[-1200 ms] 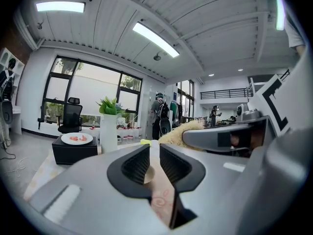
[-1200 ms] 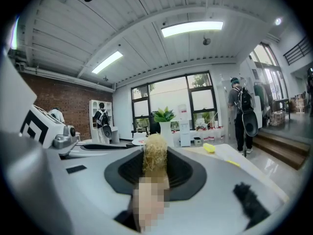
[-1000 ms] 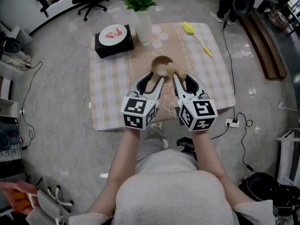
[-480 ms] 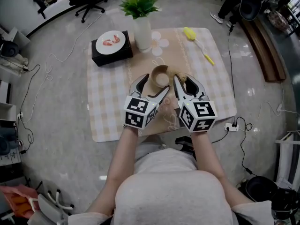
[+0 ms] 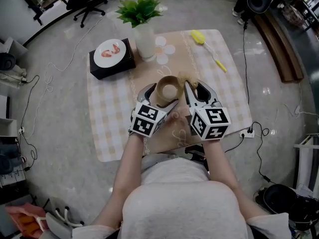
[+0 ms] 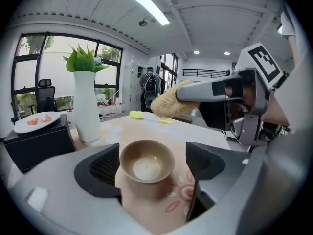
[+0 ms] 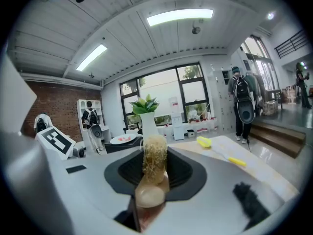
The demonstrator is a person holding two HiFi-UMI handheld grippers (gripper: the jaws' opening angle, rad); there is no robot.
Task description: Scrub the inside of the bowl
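A small brown bowl (image 5: 167, 89) stands upright on the checked tablecloth (image 5: 227, 86). It sits between the jaws of my left gripper (image 5: 160, 95). Those jaws are opening, and in the left gripper view the bowl (image 6: 147, 160) has a gap to the pads on both sides. My right gripper (image 5: 193, 83) is shut on a tan loofah scrubber (image 5: 185, 77), held just right of the bowl's rim and above it. In the right gripper view the scrubber (image 7: 155, 161) sticks up between the jaws. The bowl's inside looks pale and bare.
A white vase with a green plant (image 5: 143, 38) stands behind the bowl. A black box carrying a white plate of shrimps (image 5: 110, 53) is at the back left. A yellow brush (image 5: 207, 44) lies at the back right. Cables, a socket strip (image 5: 247, 131) and an office chair surround the table.
The left jaws have spread away from the bowl, which now stands flat on the cloth between them. The right gripper stays beside it with the scrubber.
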